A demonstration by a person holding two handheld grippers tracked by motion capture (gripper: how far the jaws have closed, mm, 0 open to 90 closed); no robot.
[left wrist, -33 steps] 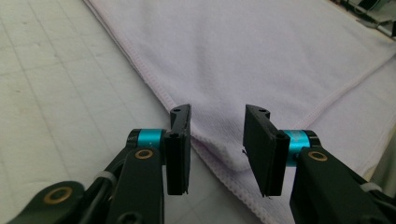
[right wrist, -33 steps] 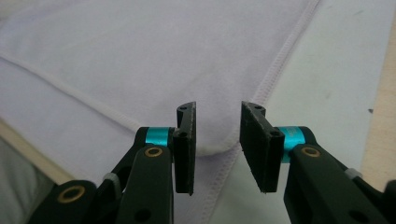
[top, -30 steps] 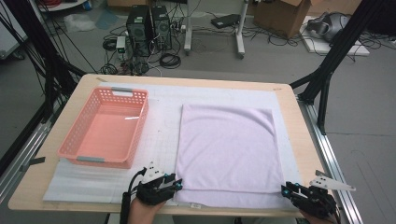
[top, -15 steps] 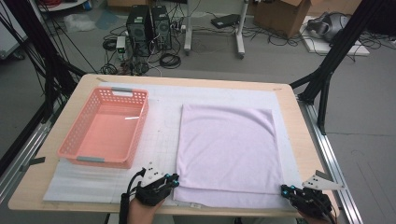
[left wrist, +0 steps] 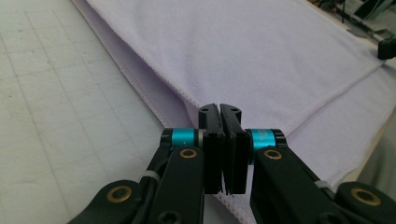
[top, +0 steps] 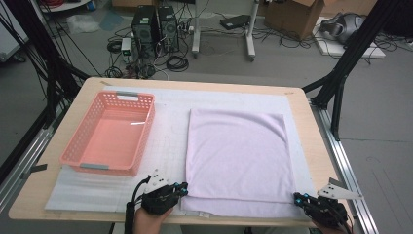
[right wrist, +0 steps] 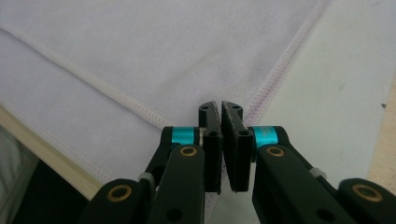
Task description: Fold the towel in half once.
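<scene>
A lilac towel, folded in two layers, lies flat on the right half of the white mat. My left gripper sits at its near left corner. In the left gripper view the jaws have just been closing and now stand pressed together on the hemmed corner of the towel. At the near right corner is my right gripper. Its jaws are likewise shut, with the towel's stitched corner pinched between the pads.
A pink plastic basket with nothing in it stands on the mat to the left of the towel. The wooden table ends just behind both hands. Black frame legs, cables and computer boxes stand on the floor beyond.
Both pairs of jaws have closed at the towel's near corners. Neither hand has shifted, and the towel lies as before.
</scene>
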